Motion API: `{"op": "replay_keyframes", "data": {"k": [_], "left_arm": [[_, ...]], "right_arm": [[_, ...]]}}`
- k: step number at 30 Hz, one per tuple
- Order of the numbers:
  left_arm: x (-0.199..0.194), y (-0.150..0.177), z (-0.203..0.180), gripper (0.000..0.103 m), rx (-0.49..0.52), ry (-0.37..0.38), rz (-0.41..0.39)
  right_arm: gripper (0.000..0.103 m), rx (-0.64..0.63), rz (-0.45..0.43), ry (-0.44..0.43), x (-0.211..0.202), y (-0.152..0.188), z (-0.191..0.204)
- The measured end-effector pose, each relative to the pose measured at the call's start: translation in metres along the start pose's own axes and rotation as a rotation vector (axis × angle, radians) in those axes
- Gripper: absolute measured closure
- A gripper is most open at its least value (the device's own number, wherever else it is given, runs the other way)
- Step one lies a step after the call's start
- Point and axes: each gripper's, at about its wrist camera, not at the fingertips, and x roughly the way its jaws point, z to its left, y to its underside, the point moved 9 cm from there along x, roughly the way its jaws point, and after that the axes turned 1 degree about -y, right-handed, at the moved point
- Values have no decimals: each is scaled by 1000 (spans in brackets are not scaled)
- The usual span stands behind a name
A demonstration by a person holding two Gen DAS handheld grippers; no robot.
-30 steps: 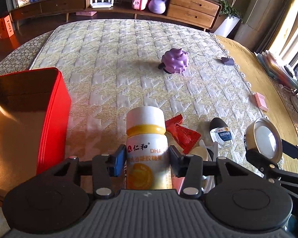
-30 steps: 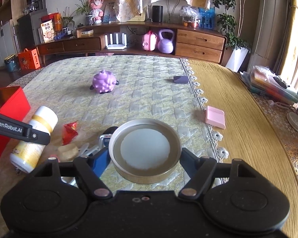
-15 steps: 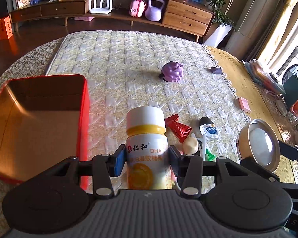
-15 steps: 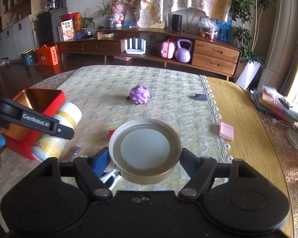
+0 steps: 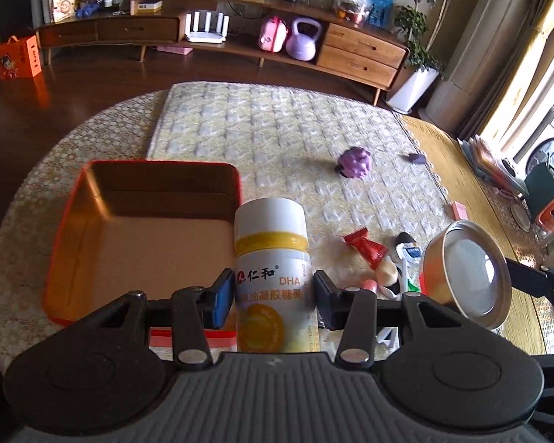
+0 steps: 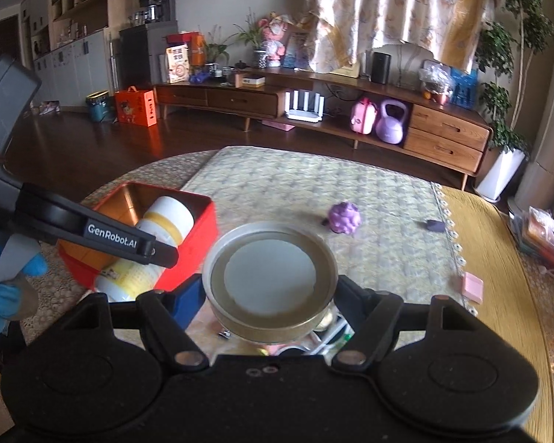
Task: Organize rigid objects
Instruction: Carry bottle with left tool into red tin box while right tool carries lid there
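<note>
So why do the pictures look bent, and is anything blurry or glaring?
Both views are fisheye, so the table edge and cabinet curve. Left wrist view: glare on the round tin, bright window at right. Right wrist view: the mat and purple toy look slightly smeared.

Daylit room, fisheye views, slight motion blur

Daylight comes in from the windows to the right of both hand-held grippers, overexposed there. It glares off the round tin (image 5: 465,271) lid and warms the red box (image 5: 144,236) interior, whose near wall lies in shadow. The floor beyond the counter (image 6: 491,258) stays dim. The quilted cloth (image 6: 380,229) ahead looks softly smeared. Straight lines bow toward the frame edges, and the corners vignette to black.
</note>
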Motion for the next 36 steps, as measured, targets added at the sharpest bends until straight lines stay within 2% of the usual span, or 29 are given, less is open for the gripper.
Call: {"op": "replay_keyframes", "data": {"k": [11, 21, 28, 36], "left_arm": [[-16, -25, 73, 57, -40, -52, -34], [23, -43, 125, 57, -54, -93, 11], [53, -51, 140, 57, -32, -124, 43], [83, -54, 138, 57, 14, -119, 95]], "right_arm": [[28, -78, 10, -48, 28, -22, 66], [28, -134, 58, -61, 84, -35, 107], [28, -182, 105, -90, 137, -38, 126], [28, -268, 151, -104, 171, -27, 146]]}}
